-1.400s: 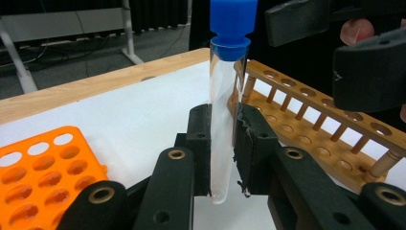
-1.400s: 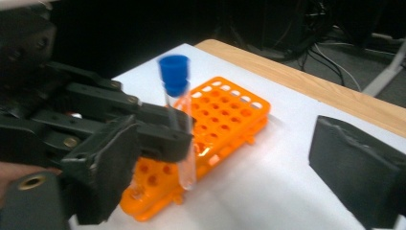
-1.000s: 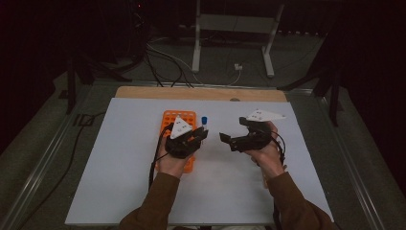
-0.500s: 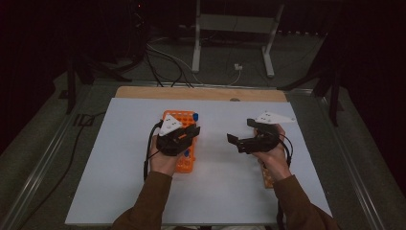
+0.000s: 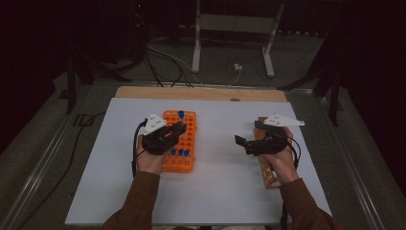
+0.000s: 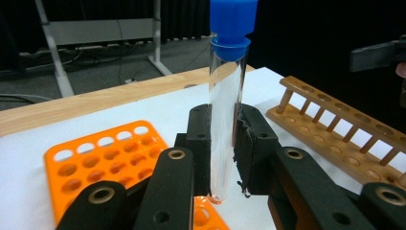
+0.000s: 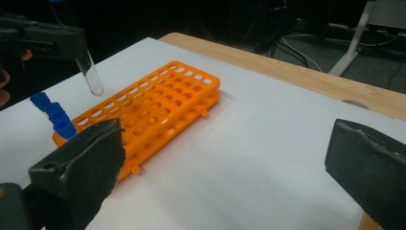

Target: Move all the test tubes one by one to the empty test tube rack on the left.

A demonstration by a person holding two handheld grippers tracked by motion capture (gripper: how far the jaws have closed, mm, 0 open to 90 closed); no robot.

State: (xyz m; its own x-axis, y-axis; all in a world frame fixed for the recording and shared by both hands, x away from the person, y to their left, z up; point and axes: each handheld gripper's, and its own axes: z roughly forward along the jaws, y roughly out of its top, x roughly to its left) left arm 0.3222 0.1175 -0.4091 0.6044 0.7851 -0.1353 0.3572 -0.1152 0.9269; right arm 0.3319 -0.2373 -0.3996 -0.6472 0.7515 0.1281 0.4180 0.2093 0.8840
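— Where was the test tube (image 6: 223, 120) relative to the left hand-held gripper (image 6: 224, 143)?

— Clamped between its two black jaws, which had closed onto the clear glass from both sides. In the left gripper view the tube stood upright, its blue cap (image 6: 232, 24) well above the jaws and its rounded bottom just below them.

— And over what?

— Over the orange tube rack (image 5: 184, 139) on the white surface (image 5: 225, 191). In the right gripper view the tube's bottom end (image 7: 91, 76) hung clear of the rack's holes, above the end near a row of blue-capped tubes (image 7: 52, 117) already standing in it. In the high view the left hand-held gripper (image 5: 165, 136) sat above the rack's left edge.

— What about the right hand-held gripper (image 7: 225, 163)?

— Its jaws stood wide apart with nothing between them. In the high view it (image 5: 244, 143) was held above the bare surface, well apart from the orange rack, pointing toward it.

— Anything else nearby?

— A wooden tube rack (image 6: 335, 129) lay along the right side of the surface, under the right hand (image 5: 280, 160); its holes looked empty in the left gripper view.
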